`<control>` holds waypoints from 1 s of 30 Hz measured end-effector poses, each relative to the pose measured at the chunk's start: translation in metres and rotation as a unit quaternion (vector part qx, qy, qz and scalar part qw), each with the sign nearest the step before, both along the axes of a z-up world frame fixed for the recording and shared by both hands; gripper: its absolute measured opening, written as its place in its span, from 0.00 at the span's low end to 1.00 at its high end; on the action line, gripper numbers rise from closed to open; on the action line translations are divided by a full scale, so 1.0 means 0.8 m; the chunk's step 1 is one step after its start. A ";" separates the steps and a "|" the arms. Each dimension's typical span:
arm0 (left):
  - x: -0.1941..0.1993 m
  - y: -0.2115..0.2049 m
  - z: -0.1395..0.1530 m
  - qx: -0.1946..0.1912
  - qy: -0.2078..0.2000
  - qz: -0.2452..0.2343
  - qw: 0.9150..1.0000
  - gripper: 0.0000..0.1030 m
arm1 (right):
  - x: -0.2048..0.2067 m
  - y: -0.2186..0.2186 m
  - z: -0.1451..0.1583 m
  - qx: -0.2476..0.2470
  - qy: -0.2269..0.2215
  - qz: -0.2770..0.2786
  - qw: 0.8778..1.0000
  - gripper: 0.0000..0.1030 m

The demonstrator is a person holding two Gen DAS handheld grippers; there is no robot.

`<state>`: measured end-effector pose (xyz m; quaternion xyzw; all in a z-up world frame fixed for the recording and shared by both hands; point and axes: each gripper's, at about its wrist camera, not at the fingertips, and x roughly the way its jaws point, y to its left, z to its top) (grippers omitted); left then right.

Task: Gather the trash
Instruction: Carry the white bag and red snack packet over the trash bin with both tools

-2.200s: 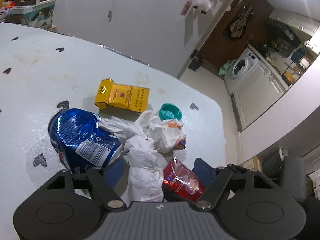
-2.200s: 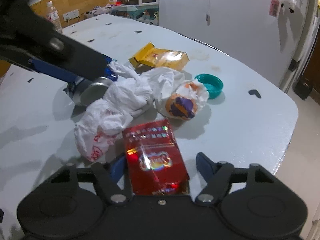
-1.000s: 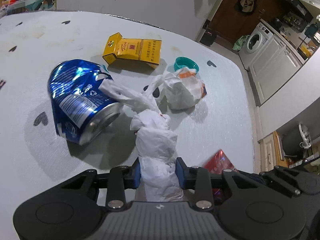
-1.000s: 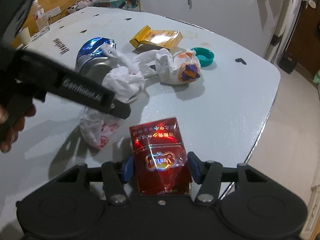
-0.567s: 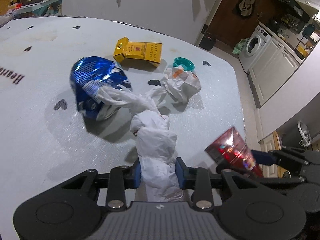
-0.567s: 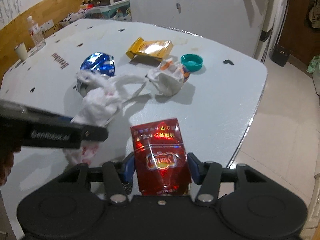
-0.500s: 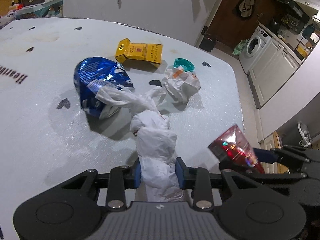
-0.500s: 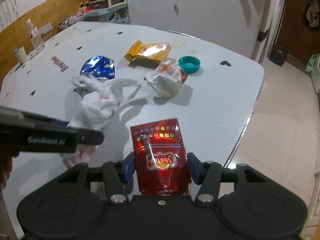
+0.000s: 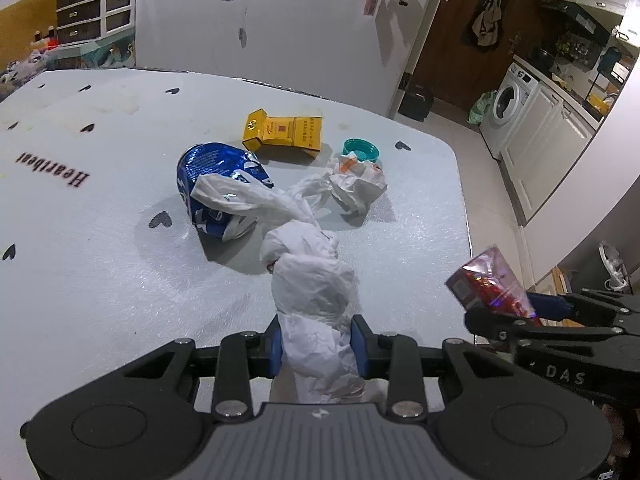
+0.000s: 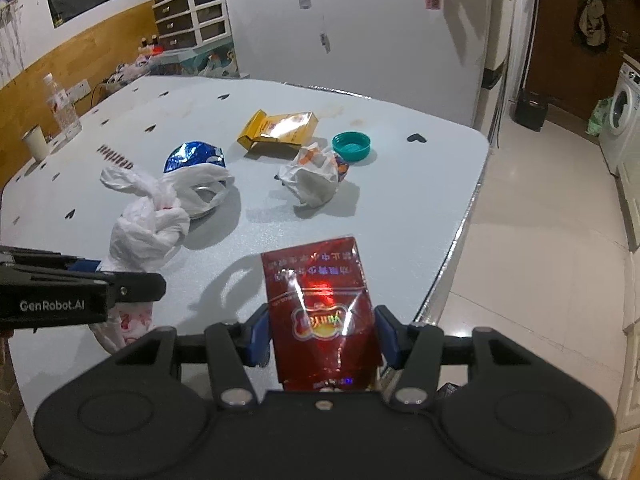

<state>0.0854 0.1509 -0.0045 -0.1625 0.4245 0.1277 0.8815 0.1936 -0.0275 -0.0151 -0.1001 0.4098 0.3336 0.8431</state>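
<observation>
Left claw [image 9: 316, 346]: clamped on the white plastic bag [image 9: 312, 280]; the bag's lower end drops behind the claw body, cut off from view.
Right claw [image 10: 322, 334]: gripping the red foil packet [image 10: 320, 312]; the packet's bottom edge is hidden behind the claw body.
Blue can [image 9: 216, 188]: lies crushed on the worktop [image 9: 100, 260], at about 11 o'clock from the left claw, partly covered by the bag's loops.
Hard to tell: whether the bag's handle is hooked round the can or only draped on it.
Crumpled wrapper [image 9: 356, 188]: on the worktop at about 12 o'clock, touching or just beside the teal lid [image 9: 360, 149]; which one, I cannot tell.
Yellow carton [image 9: 286, 134]: beyond the can, flap open.
Right view only: water bottle [image 10: 60, 108] and paper cup [image 10: 35, 142] at the worktop's far left edge; printed red face of the packet.
Left view only: right claw side-on at 3 o'clock, packet edge-on [image 9: 494, 284]; the word "Heartbeat" on the worktop.
</observation>
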 end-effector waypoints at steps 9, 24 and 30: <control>-0.014 -0.020 0.010 0.023 -0.002 0.000 1.000 0.34 | -0.017 -0.037 0.019 0.015 -0.011 -0.033 0.999 0.53; -0.012 -0.091 0.021 0.035 -0.009 -0.013 0.999 0.34 | -0.024 -0.120 0.039 0.028 -0.035 -0.064 0.997 0.53; 0.003 -0.136 0.024 0.034 -0.008 -0.022 0.999 0.34 | -0.015 -0.166 0.039 0.028 -0.033 -0.074 0.996 0.53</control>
